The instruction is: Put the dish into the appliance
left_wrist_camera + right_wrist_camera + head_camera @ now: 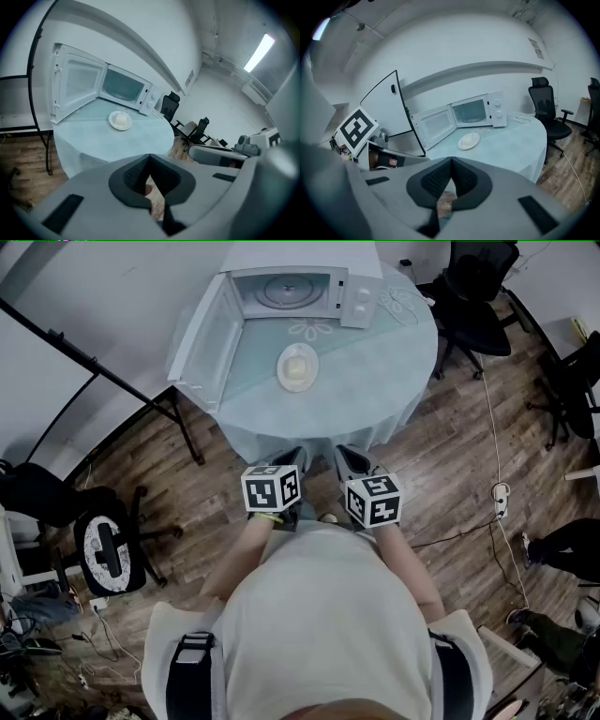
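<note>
A white dish (297, 367) with pale food on it rests mid-table on the light blue cloth of a round table (394, 381). Behind it stands a white microwave (291, 292), its door (206, 338) swung wide open to the left and the cavity empty. My left gripper (292, 457) and right gripper (349, 457) hover side by side at the table's near edge, well short of the dish. Both are shut with nothing between the jaws. The left gripper view shows the dish (120, 120) ahead of the left gripper (150, 157). The right gripper view shows the dish (469, 140) beyond the right gripper (451, 161).
Black office chairs (473, 296) stand at the table's far right. A black stool (108, 554) and a black stand (94, 371) are at the left. Cables (497, 493) run over the wooden floor, and a person's legs (562, 545) show at the right edge.
</note>
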